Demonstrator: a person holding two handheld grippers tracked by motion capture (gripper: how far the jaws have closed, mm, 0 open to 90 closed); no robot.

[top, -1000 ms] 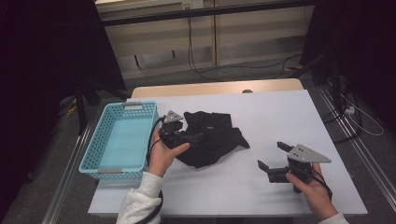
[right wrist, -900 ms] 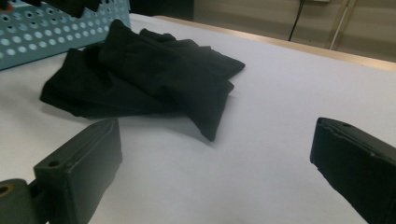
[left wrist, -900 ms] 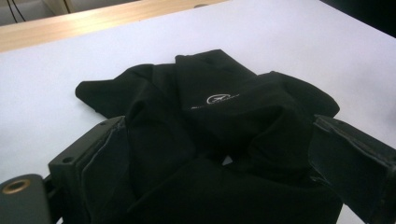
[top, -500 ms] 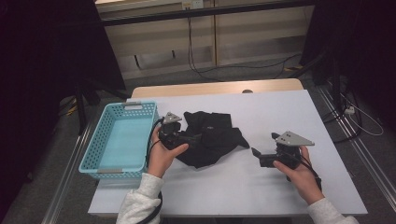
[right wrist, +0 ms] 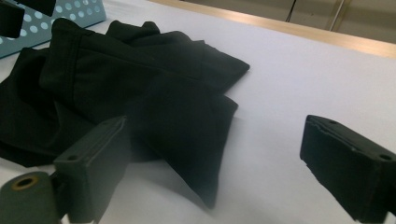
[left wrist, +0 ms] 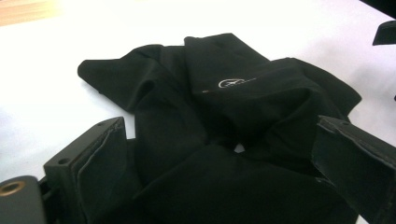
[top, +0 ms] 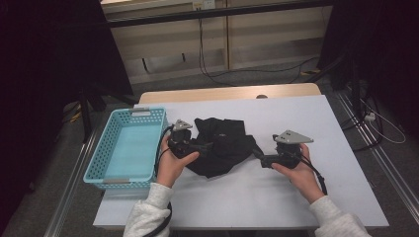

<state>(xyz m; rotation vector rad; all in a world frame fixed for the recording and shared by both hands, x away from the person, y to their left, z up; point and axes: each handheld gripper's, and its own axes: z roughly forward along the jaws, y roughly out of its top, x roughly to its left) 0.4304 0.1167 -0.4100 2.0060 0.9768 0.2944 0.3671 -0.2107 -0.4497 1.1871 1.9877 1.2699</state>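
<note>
A crumpled black garment (top: 225,143) with a small white logo (left wrist: 232,83) lies mid-table. My left gripper (top: 206,146) points right into its left side. In the left gripper view its jaws stand wide with bunched cloth (left wrist: 224,140) lying between them, so my left gripper (left wrist: 224,182) is open. My right gripper (top: 260,159) points left at the garment's right edge. A pointed corner of the cloth (right wrist: 191,126) lies between the jaws of my right gripper (right wrist: 210,144), nearer the left one. These jaws have just been closing and still stand wide, not pressing the cloth.
A light-blue perforated basket (top: 99,153) stands at the table's left edge, close to my left hand; its wall (right wrist: 70,14) shows beyond the garment. The white tabletop (top: 296,197) reaches right and toward the person. A wooden strip (top: 222,94) runs along the far edge.
My right gripper has moved left across the table from the front right up to the garment's right edge. The left hand, garment and basket have stayed put.
</note>
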